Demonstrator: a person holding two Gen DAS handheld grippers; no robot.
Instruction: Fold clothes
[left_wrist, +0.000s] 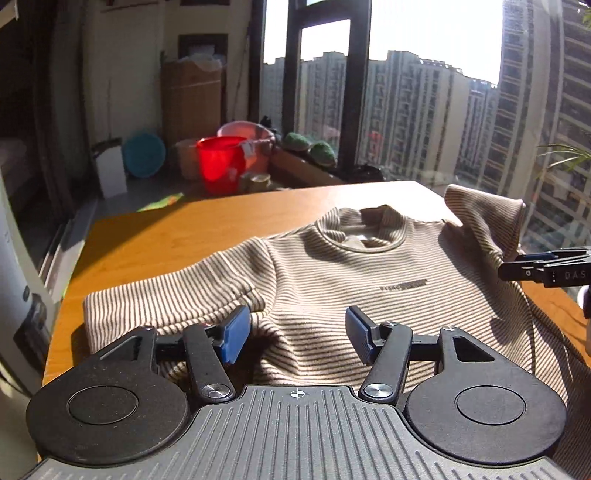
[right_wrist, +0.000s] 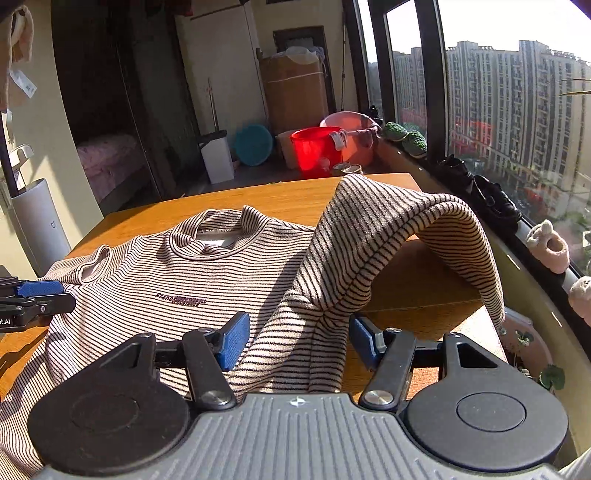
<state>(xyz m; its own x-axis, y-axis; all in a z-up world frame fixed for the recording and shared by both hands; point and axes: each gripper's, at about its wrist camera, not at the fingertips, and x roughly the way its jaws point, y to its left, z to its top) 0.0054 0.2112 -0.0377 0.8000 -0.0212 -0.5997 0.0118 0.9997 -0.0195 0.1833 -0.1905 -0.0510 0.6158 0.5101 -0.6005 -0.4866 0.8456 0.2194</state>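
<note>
A beige and brown striped T-shirt lies front up on the wooden table, collar toward the window. My left gripper is open, just above the shirt near its left armpit, empty. My right gripper is open, with the shirt's right side fabric passing between the pads. The right sleeve stands raised and arches over toward the window. The right gripper shows at the right edge of the left wrist view; the left one shows at the left edge of the right wrist view.
The table's far edge faces a floor with a red bucket, a pink basin, a teal stool and a white bin. A large window runs along the right. Shoes sit on the sill.
</note>
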